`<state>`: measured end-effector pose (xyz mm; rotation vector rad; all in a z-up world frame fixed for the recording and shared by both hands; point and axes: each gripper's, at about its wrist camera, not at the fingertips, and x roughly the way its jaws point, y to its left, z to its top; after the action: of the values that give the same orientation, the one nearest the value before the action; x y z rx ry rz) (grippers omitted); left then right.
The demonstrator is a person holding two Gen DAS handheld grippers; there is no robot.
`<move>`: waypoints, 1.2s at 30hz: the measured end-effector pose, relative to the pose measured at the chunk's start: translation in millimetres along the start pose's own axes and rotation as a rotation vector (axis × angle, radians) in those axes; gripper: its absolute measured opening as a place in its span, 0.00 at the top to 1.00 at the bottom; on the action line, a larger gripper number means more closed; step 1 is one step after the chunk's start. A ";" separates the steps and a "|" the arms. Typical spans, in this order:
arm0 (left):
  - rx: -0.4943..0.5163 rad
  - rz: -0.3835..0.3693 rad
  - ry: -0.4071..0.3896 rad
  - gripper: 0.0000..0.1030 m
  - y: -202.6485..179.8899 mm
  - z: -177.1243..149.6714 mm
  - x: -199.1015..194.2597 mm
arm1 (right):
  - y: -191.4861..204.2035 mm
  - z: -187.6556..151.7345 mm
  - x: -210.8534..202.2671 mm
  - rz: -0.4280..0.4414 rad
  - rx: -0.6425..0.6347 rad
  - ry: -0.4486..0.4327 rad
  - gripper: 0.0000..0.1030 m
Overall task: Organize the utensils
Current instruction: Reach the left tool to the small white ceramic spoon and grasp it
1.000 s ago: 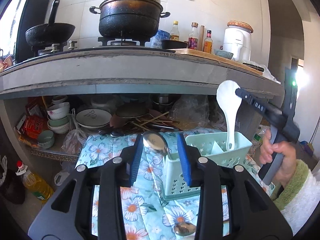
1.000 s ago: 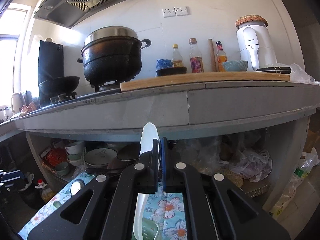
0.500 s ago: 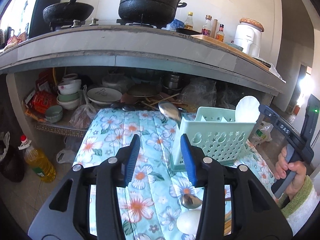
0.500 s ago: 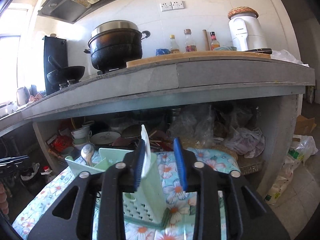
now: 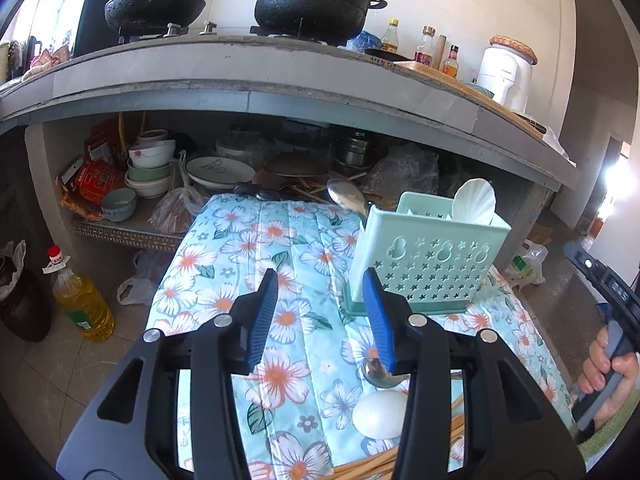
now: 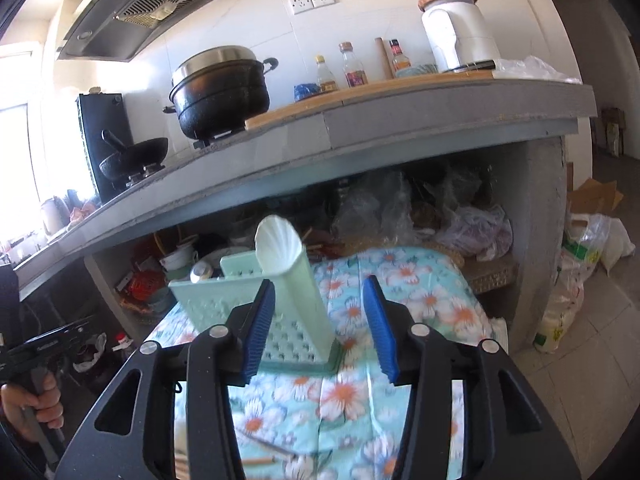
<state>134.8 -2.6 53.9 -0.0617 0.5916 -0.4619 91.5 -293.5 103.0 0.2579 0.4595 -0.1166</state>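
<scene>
Released since earlier: white spoon point(image 6: 276, 246), now stood in mint caddy point(image 5: 430, 264); right hand-held gripper point(image 6: 322, 328) opening, left hand-held gripper point(image 5: 320, 320) parted, both empty; floral cloth point(image 5: 240, 248) clear leftward.

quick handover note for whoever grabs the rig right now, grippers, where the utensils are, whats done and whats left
Left gripper: open, empty, over the floral cloth.
Right gripper: jaws opening, nothing between them, just short of the green caddy.
Done: white spoon and metal spoon stand in the caddy.
Left: second metal spoon, white egg-shaped piece and chopsticks lie on the cloth.
</scene>
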 end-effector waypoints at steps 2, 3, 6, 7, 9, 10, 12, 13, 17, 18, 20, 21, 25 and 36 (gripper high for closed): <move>-0.011 0.005 0.016 0.59 1.5 -4.9 1.9 | -0.5 -10.4 -7.6 0.001 0.014 0.042 0.49; -0.016 0.004 0.026 0.59 1.7 -6.7 3.4 | -0.6 -16.4 -10.8 0.002 0.025 0.063 0.47; -0.025 -0.002 0.059 0.57 1.8 -13.7 9.0 | 1.0 -38.3 -13.8 0.008 0.054 0.156 0.46; -0.030 -0.009 0.075 0.57 2.0 -16.2 11.6 | 1.4 -45.2 -14.2 0.009 0.062 0.186 0.46; -0.051 -0.038 0.123 0.57 2.7 -20.3 19.9 | 4.5 -60.8 -12.0 0.026 0.089 0.254 0.46; -0.071 -0.058 0.163 0.57 4.2 -22.0 26.5 | 6.0 -67.3 -9.8 0.043 0.102 0.284 0.46; -0.119 -0.093 0.228 0.57 8.7 -25.7 37.8 | 11.4 -77.8 -2.6 0.064 0.119 0.338 0.46; -0.152 -0.111 0.271 0.57 11.5 -27.8 45.5 | 13.8 -82.1 -0.5 0.066 0.117 0.353 0.46; -0.224 -0.141 0.329 0.57 17.6 -34.9 58.9 | 24.7 -88.3 5.3 0.082 0.103 0.385 0.46; -0.238 -0.149 0.344 0.57 18.2 -37.0 62.1 | 27.5 -88.5 6.3 0.085 0.096 0.390 0.46; -0.259 -0.165 0.373 0.57 17.5 -42.0 66.1 | 29.5 -89.6 7.6 0.090 0.090 0.397 0.45; -0.268 -0.182 0.394 0.57 15.5 -45.6 68.8 | 29.8 -90.8 8.4 0.093 0.091 0.403 0.45; -0.283 -0.250 0.487 0.58 7.0 -60.0 74.6 | 27.2 -91.9 11.3 0.097 0.111 0.421 0.45; 0.116 -0.132 0.485 0.58 -30.2 -78.9 49.0 | 24.2 -91.6 11.2 0.104 0.118 0.419 0.45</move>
<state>115.0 -45.2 -31.8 0.1263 1.0390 -0.6453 66.9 -246.0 24.0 0.4243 0.8557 0.0145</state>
